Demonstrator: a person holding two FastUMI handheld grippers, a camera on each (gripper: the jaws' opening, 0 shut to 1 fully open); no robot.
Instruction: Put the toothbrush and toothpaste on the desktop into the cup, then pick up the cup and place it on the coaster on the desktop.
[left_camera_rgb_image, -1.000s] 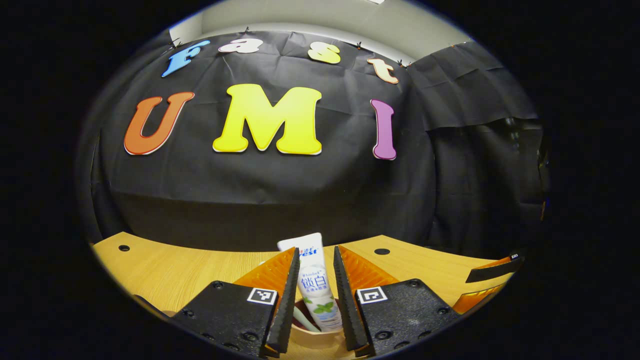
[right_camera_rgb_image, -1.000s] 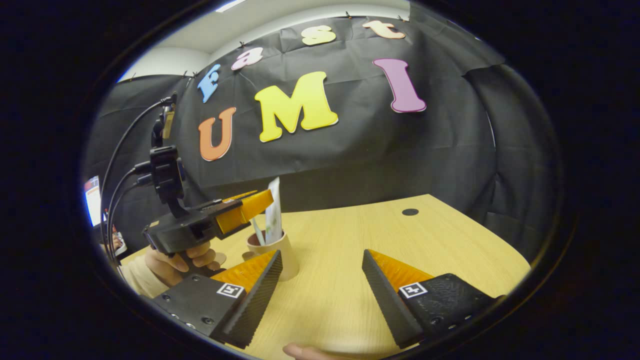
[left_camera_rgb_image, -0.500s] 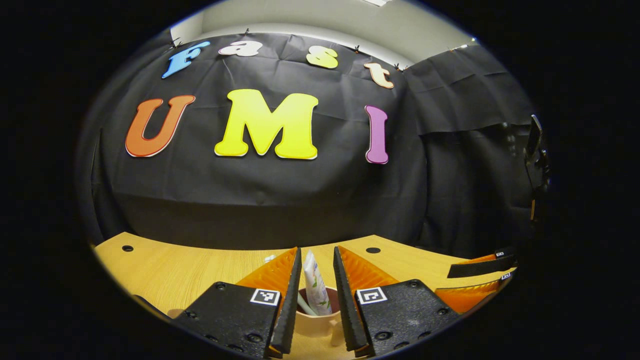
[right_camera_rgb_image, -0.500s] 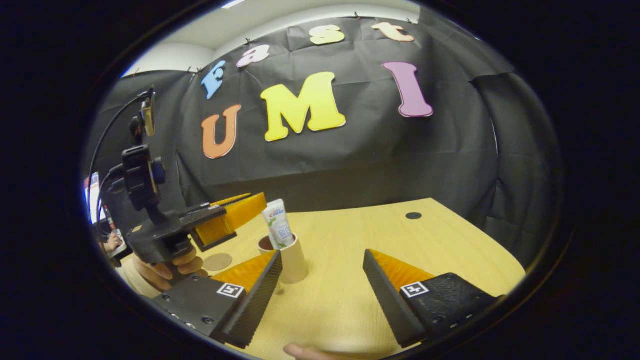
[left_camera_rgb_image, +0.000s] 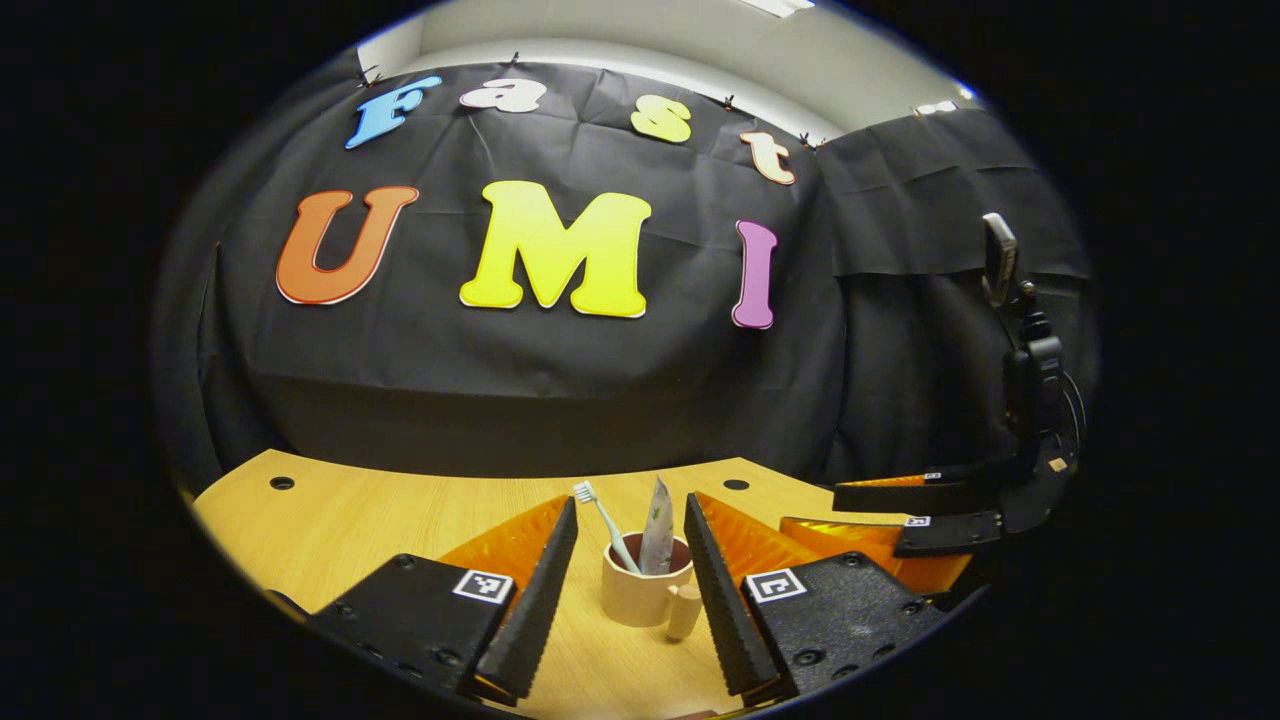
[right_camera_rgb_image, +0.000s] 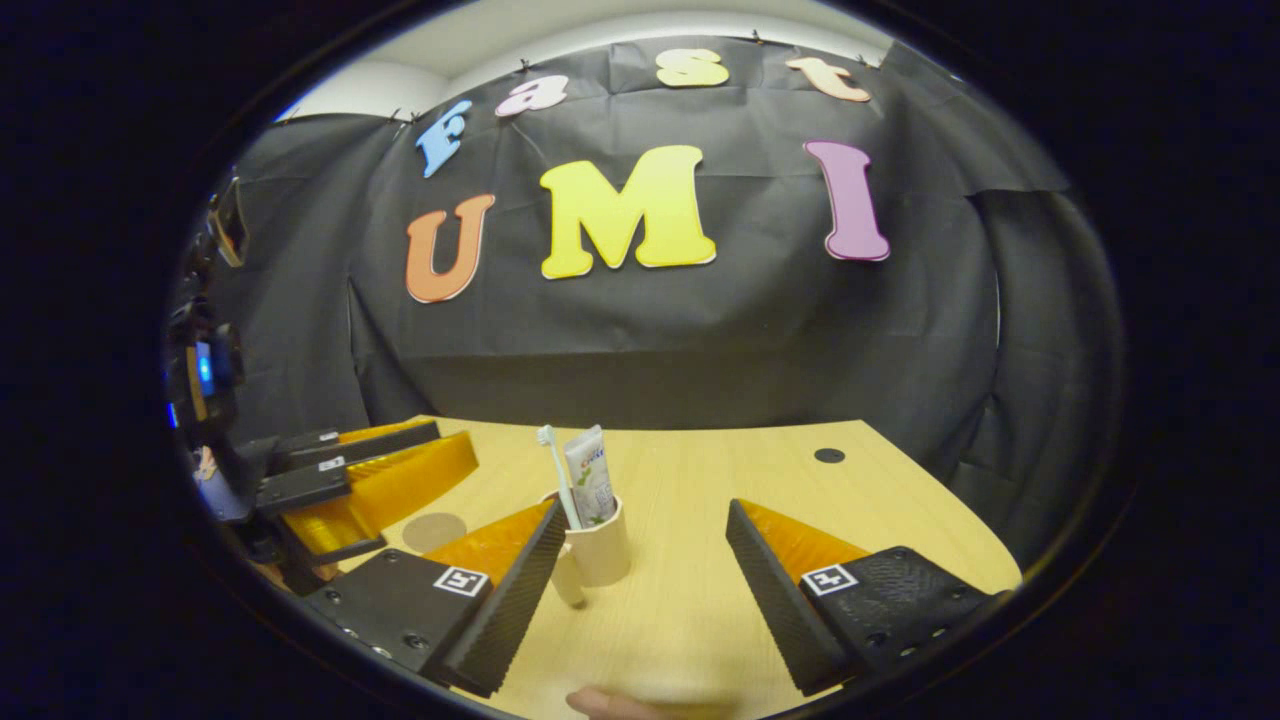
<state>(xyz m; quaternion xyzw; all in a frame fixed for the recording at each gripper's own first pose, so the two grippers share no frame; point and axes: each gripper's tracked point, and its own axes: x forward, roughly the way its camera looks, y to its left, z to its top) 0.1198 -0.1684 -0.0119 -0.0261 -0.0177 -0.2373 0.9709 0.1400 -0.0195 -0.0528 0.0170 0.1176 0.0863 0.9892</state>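
A beige cup (left_camera_rgb_image: 636, 598) with a side handle (left_camera_rgb_image: 684, 611) stands upright on the wooden desktop (left_camera_rgb_image: 350, 530). A white toothbrush (left_camera_rgb_image: 603, 516) and a toothpaste tube (left_camera_rgb_image: 657, 541) stand inside it. My left gripper (left_camera_rgb_image: 630, 500) is open, a little short of the cup, holding nothing. In the right gripper view the cup (right_camera_rgb_image: 601, 551) stands just past the left fingertip of my open right gripper (right_camera_rgb_image: 645, 505), with the toothbrush (right_camera_rgb_image: 551, 472) and toothpaste (right_camera_rgb_image: 590, 486) sticking out. A round brown coaster (right_camera_rgb_image: 433, 531) lies left of the cup, near the left gripper (right_camera_rgb_image: 380, 470).
The right gripper (left_camera_rgb_image: 900, 510) reaches in low at the right of the left gripper view. The desktop (right_camera_rgb_image: 750, 470) has small cable holes (right_camera_rgb_image: 828, 455) (left_camera_rgb_image: 282, 483) near its far edge. Black cloth walls close the back. A fingertip (right_camera_rgb_image: 610, 703) shows at the bottom edge.
The left gripper let go of the toothpaste, which now stands in the cup, then drew back and opened wider. The right gripper stayed open and shifted slightly.
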